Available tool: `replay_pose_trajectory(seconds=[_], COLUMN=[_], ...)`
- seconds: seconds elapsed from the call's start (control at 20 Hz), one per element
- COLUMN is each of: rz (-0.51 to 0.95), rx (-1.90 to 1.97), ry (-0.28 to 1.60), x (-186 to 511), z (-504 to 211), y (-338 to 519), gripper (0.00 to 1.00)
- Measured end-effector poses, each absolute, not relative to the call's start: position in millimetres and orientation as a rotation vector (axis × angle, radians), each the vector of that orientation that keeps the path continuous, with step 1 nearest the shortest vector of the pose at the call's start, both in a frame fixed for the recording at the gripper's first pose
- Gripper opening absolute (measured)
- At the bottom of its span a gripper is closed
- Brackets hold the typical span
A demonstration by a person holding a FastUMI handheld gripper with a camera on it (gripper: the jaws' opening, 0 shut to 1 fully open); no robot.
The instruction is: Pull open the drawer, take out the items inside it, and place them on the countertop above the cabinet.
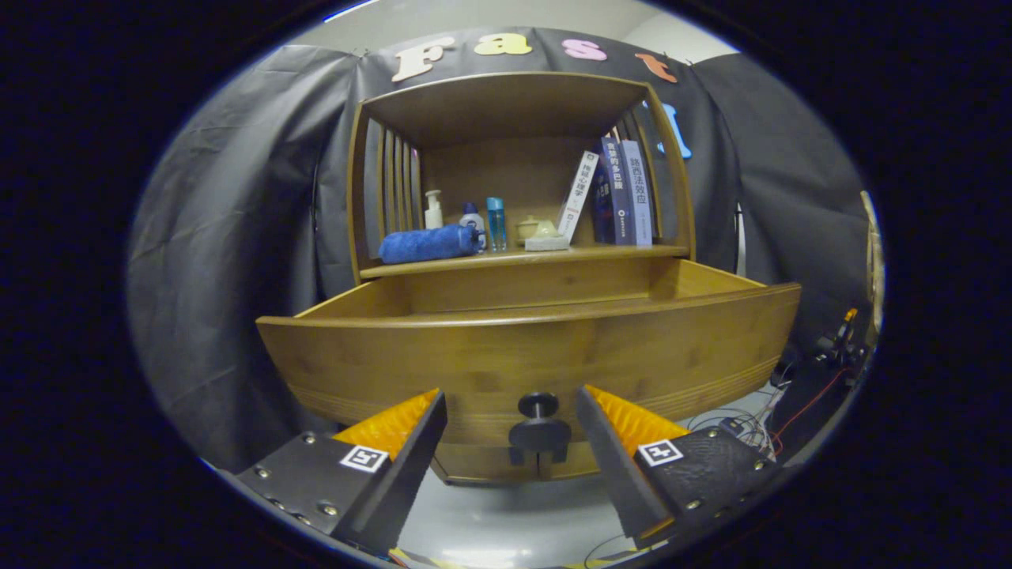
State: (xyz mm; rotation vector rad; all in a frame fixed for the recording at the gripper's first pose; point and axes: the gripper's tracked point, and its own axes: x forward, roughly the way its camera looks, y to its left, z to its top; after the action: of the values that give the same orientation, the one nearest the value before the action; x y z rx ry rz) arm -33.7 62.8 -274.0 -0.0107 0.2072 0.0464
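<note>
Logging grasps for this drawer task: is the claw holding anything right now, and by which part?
Nothing is held. The claw is open, its fingers either side of the wooden drawer's dark round knob, not pressing it.

The gripper (510, 411) has two wedge-shaped fingers (395, 442) that stand spread apart, touching nothing. Each finger tapers forward to a narrow tip, and its inner face is covered with fine ridges like a file. Behind each finger sits a flat mounting plate (304, 478) with a slightly grainy surface, fastened by a row of small round silver screws (307, 437). On each plate, near the finger's root, is a small square tag (364, 457), white with a black pattern.
</note>
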Motion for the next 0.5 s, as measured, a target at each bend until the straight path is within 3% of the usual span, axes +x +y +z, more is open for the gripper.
replay_pose_trajectory(seconds=[0.5], rz=[0.024], rx=[-0.060], ry=[0.191], x=[11.0], z=[-272.0], y=[51.8], gripper=[0.98])
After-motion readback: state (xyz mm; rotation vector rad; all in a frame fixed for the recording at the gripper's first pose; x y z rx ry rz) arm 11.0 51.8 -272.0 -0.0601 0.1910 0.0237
